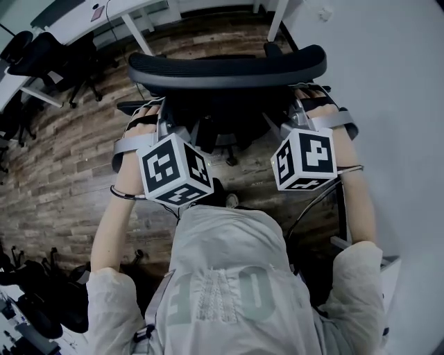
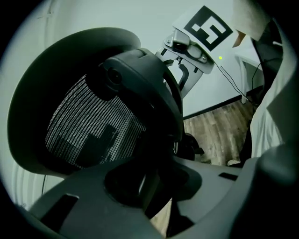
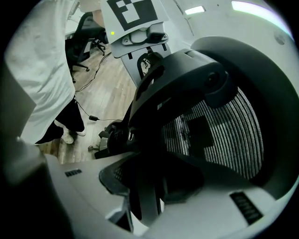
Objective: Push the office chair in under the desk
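Observation:
The black office chair (image 1: 229, 69) stands right in front of me, its curved top rail across the head view and its back turned to me. My left gripper (image 1: 149, 116) reaches into the left side of the back frame, my right gripper (image 1: 309, 98) into the right side. In the left gripper view the mesh back (image 2: 93, 135) fills the left, and a dark frame strut (image 2: 149, 186) lies between the left gripper's (image 2: 154, 198) open jaws. The right gripper view shows the mesh (image 3: 219, 130) and a strut (image 3: 147, 196) between the right gripper's (image 3: 149, 203) open jaws.
A white desk (image 1: 76, 21) with slanted legs stands beyond the chair at the top left. More black chairs sit at the far left (image 1: 41, 55) and bottom left (image 1: 41, 298). A white wall (image 1: 388, 83) runs along the right. A cable (image 1: 312, 208) hangs by my right arm.

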